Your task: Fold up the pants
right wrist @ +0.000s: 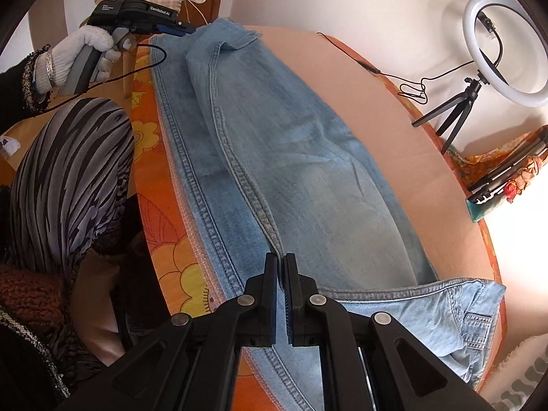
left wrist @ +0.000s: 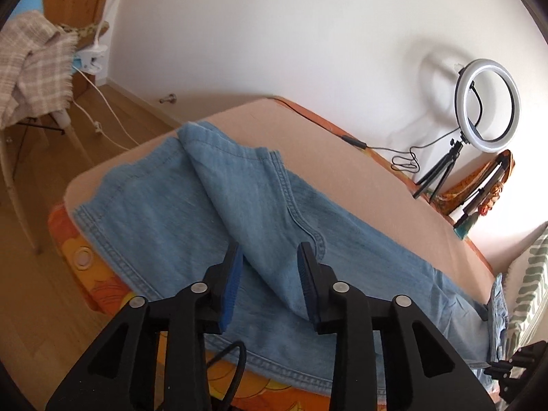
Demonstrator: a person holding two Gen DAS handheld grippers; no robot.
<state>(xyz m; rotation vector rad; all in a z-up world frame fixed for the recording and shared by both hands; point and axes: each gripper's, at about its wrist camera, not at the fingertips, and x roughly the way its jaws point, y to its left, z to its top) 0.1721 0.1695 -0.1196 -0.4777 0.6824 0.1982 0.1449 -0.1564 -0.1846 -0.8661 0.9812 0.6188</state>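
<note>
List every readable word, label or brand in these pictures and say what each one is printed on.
"GenRobot.AI": white print on the side of the left gripper, seen from the right wrist camera.
A second small white label on the same gripper's body, further back: too small to read.
Jeans, ring light: no text visible.

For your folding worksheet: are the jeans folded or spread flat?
Folded once lengthwise: the jeans show one leg stacked on the other, hems together, seams side by side.
</note>
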